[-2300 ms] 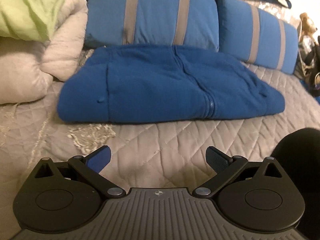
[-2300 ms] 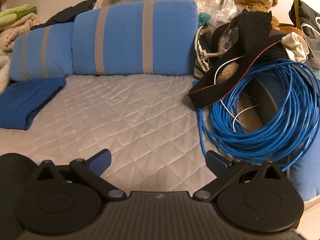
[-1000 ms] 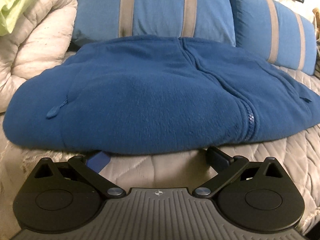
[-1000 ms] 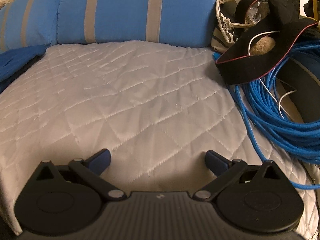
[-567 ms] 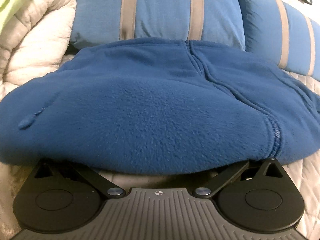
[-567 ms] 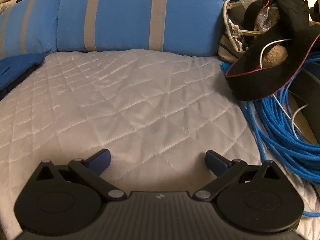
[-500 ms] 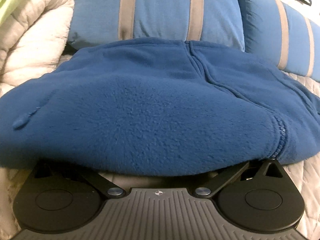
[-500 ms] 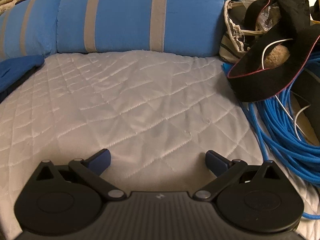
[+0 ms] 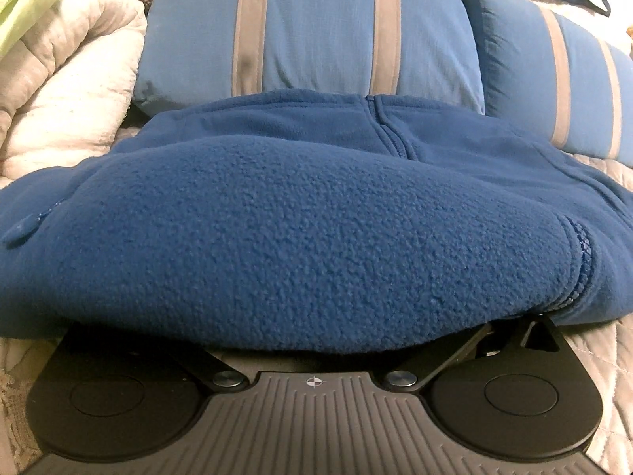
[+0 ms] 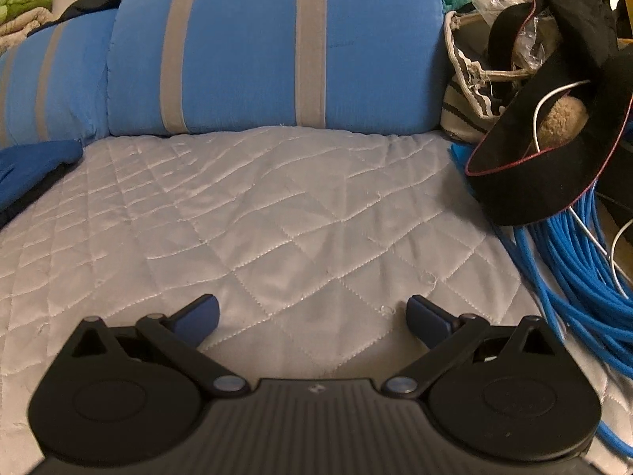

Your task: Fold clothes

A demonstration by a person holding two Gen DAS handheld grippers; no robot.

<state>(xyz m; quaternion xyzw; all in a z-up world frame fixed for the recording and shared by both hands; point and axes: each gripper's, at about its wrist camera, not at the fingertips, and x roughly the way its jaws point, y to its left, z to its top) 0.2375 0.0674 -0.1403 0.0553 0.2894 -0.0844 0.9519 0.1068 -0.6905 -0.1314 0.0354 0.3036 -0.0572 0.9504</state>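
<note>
The left claw (image 9: 312, 340) is buried under the fleece jacket (image 9: 300, 229), grip unclear; the spread, empty right claw (image 10: 312, 316) hovers over the bed (image 10: 277, 213). Lifting one-sided could undo the fold.

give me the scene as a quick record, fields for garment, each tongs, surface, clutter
garment: blue fleece jacket, zipped, lying folded on the bed in front of the striped blue pillows
left tongs: pushed under the jacket's near edge; fingertips hidden by the fleece, so open or shut cannot be told
right tongs: open, empty, over bare quilt, away from the jacket
surface: pale quilted bedspread
clutter: coiled blue cable and black hat at the right; white comforter at the left
</note>
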